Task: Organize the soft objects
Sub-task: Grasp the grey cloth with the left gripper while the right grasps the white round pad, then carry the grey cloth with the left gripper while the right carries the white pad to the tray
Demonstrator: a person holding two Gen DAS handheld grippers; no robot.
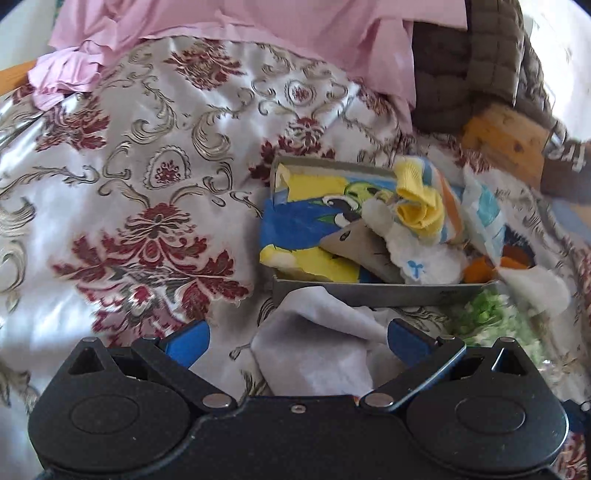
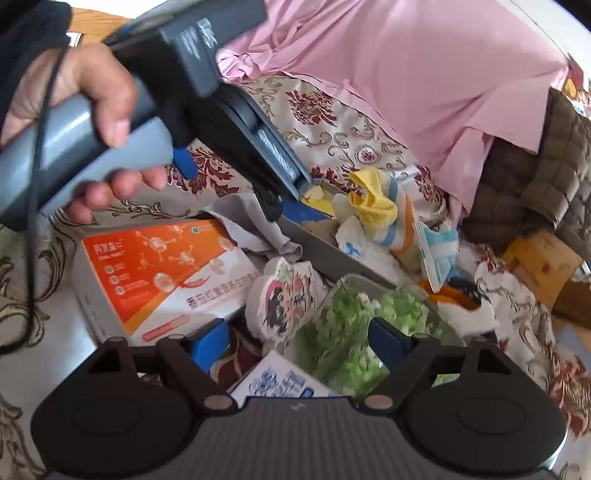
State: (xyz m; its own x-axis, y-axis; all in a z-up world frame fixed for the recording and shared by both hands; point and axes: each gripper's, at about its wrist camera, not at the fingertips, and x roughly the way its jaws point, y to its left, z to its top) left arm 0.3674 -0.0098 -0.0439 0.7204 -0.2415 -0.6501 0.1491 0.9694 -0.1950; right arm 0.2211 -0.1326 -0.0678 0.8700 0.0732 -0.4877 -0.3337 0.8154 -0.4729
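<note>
Open wide at the left fingers (image 1: 186, 341), gripping nothing. Between them, slack and unpinched, a grey cloth (image 1: 314, 354). Just ahead of the tips, seemingly against the cloth's far edge, the near wall of a tray (image 1: 369, 293) already stuffed with bright soft pieces, a yellow-cuffed sock (image 1: 417, 206) on top.

Likewise open and empty at the right fingers (image 2: 388, 339). Between and just beyond them, a printed cloth (image 2: 284, 299) to the left and a green pack (image 2: 343, 332) to the right, neither touched. Left of the right fingers, an orange box (image 2: 166, 269). Farther out, seen from the right wrist, a hand (image 2: 92, 103) aiming the left tool down at the grey cloth beside the tray. Under everything, a brocade cover (image 1: 129, 147); beyond the tray, a pink sheet (image 1: 258, 22).

Probably mid-gathering: loose soft pieces going into the tray, grey cloth next. Calls for closing the left fingers on a fold of the cloth, lifting clear of the tray wall, then dropping it just ahead among the others. For the right, likely the printed cloth, with care not to snag the green pack beside it.
</note>
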